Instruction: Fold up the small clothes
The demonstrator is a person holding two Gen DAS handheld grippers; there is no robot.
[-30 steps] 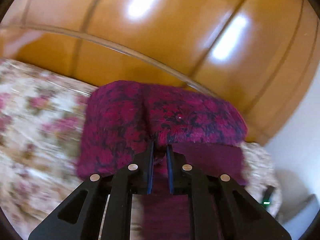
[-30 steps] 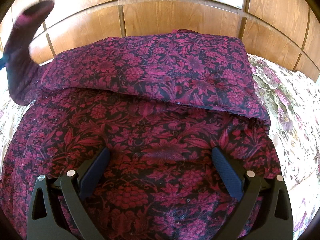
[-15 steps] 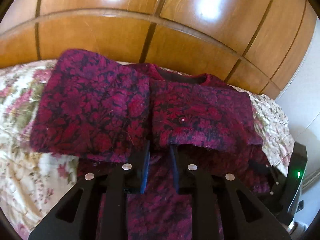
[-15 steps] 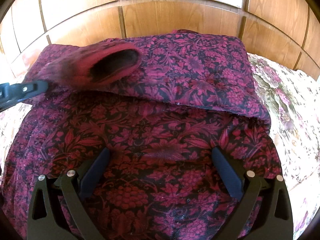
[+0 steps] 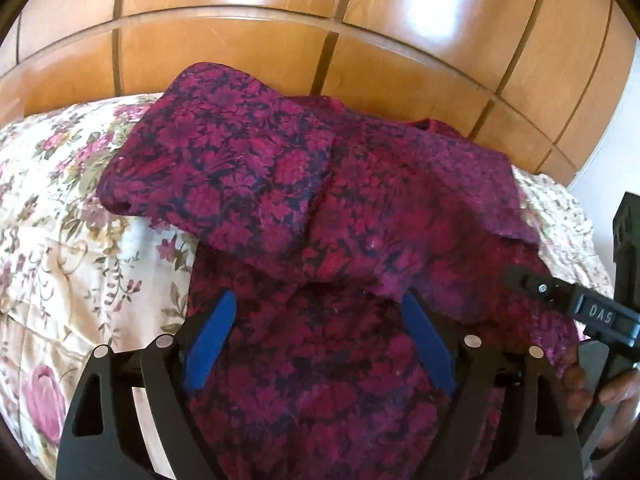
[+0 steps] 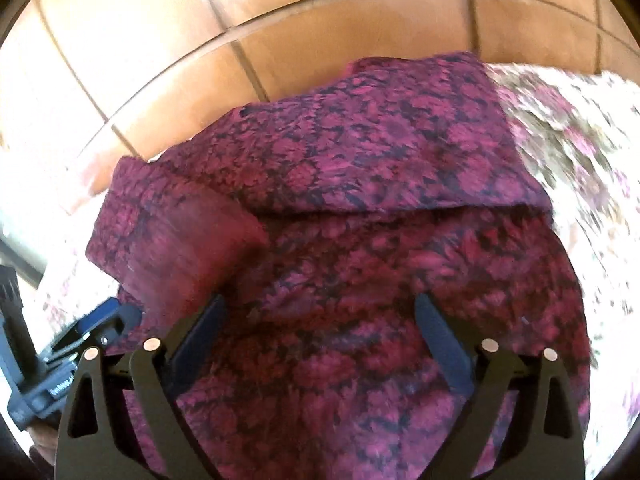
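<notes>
Currently the garment lies on the floral bed against the wooden headboard, both sleeves folded inward at 12 o'clock. Judged next: grip the hem evenly at 2 corners and carry it toward the collar, keeping edges aligned. Left hand-held gripper hovers low over the body panel, jaws spread wide, holding nothing. Right hand-held gripper likewise stands fully parted and empty, pointing toward 12 o'clock.

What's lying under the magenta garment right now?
The magenta garment lies on a floral bedspread, visible around its edges. Both sleeves are folded over its body, so lower layers and the bedspread beneath are hidden.
</notes>
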